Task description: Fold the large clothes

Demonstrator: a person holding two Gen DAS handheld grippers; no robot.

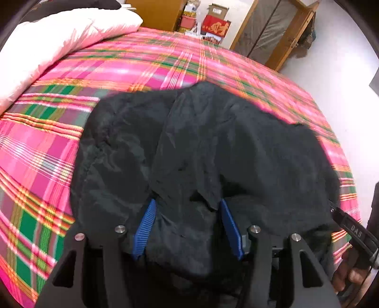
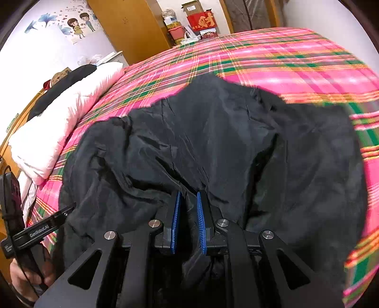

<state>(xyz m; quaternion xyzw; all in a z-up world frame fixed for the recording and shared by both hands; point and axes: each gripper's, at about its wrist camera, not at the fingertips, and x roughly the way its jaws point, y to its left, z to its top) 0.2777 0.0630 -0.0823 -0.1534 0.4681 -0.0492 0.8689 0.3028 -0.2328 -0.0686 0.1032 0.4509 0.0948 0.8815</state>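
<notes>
A large black garment point(image 1: 213, 147) lies bunched on a bed with a pink plaid cover point(image 1: 118, 71). It also fills the right wrist view point(image 2: 213, 142). My left gripper point(image 1: 187, 203) has its blue pads wide apart, with a thick fold of black cloth lying between them. My right gripper point(image 2: 188, 196) has its blue pads close together, pinching an edge of the black garment. The right gripper shows at the right edge of the left view point(image 1: 350, 227), and the left gripper at the left edge of the right view point(image 2: 45, 225).
A white pillow or duvet point(image 1: 59, 42) lies at the head of the bed, also in the right wrist view point(image 2: 59, 123). A wooden cabinet point(image 2: 128, 28), boxes with a red sign point(image 2: 201, 21) and a wooden door frame point(image 1: 279, 35) stand beyond the bed's far edge.
</notes>
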